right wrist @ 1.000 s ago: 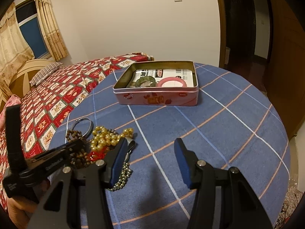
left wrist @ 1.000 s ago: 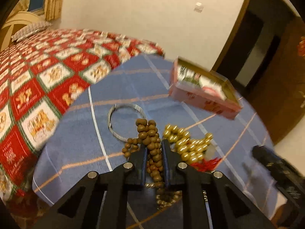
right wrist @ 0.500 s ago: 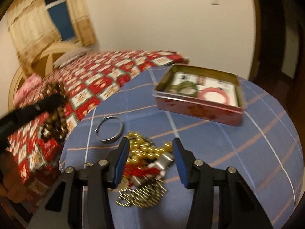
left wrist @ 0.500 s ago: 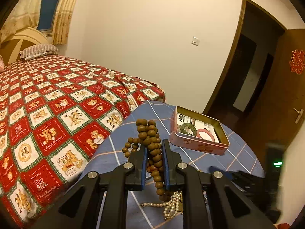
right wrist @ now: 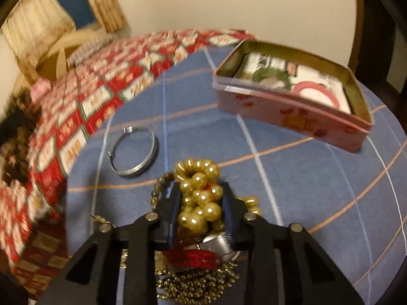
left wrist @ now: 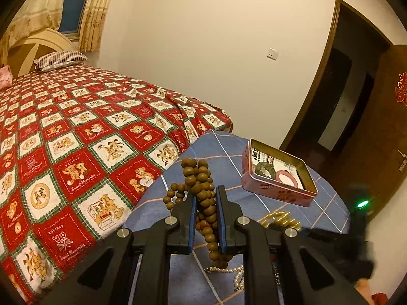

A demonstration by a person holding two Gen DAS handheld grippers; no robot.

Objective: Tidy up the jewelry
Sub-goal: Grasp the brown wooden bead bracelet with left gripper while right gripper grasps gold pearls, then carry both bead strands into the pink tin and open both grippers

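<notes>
A: The gold pearl strand (right wrist: 199, 198) sits bunched on the blue plaid tablecloth (right wrist: 292, 190), on the near side of the pink tin (right wrist: 292, 111), with the right gripper (right wrist: 201, 195) closing its jaws around it — beads between the pads, not clearly clamped.

B: Risk?

A: It lies tangled with a red band (right wrist: 195, 258) and a fine gold chain (right wrist: 198, 282); lifting could drag those along or spill round, glossy beads from a loose pinch.

B: And the other hand?

A: The left gripper (left wrist: 205, 203) is nearly closed on brown wooden beads (left wrist: 201, 190), held up short of the tin — a hanging loop could snag. A silver bangle (right wrist: 133, 152) lies flat left of the tin.
</notes>
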